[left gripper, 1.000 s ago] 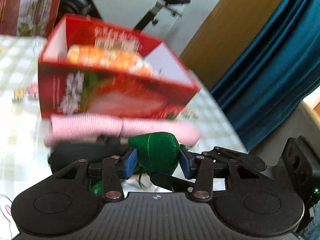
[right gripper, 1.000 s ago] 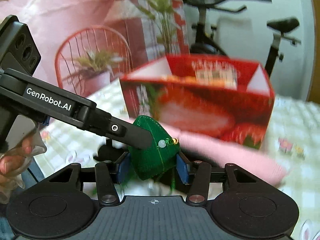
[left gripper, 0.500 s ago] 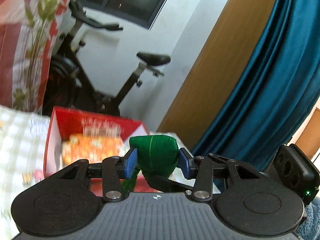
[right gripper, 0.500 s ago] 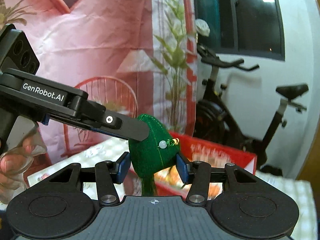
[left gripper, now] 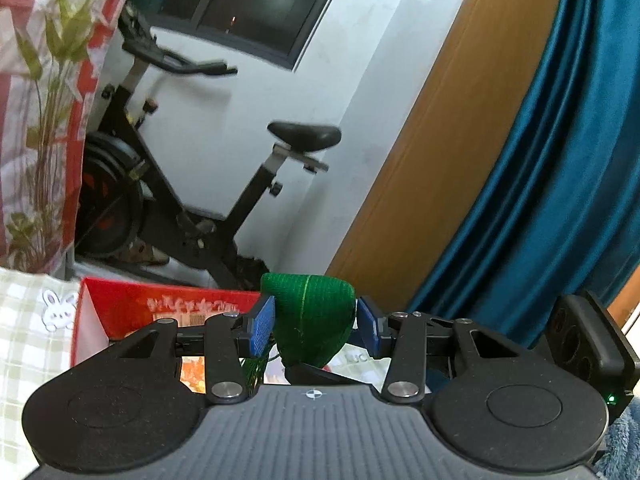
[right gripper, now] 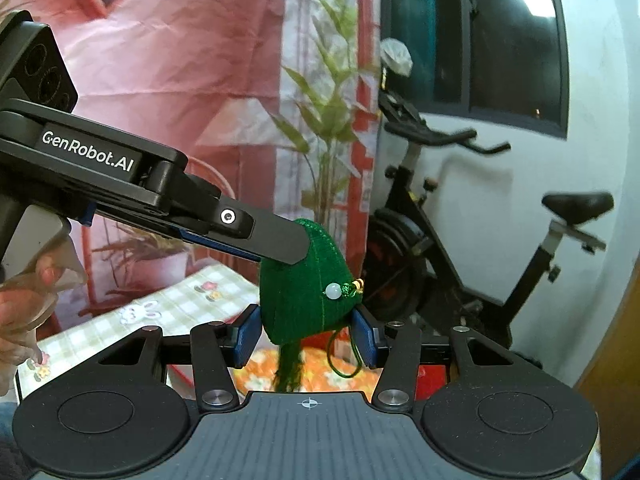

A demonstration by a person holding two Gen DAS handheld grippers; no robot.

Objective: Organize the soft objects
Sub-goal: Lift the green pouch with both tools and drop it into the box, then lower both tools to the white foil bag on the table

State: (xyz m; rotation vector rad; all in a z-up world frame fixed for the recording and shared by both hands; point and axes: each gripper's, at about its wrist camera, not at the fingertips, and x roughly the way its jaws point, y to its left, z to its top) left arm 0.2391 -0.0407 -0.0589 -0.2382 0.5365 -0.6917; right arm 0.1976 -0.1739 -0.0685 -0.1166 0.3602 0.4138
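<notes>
Your left gripper (left gripper: 316, 326) and right gripper (right gripper: 306, 334) both clamp the same green knitted pouch (right gripper: 304, 292), blue pads pressed against its sides. You hold the pouch in the air above the red box (left gripper: 132, 308), which sits on the checked tablecloth (left gripper: 24, 320). An exercise bike (left gripper: 168, 184) stands behind.

Blk grippers (left gripper: 316, 322), blue pads (left gripper: 262, 326), "GenRobot.AI" label
</notes>
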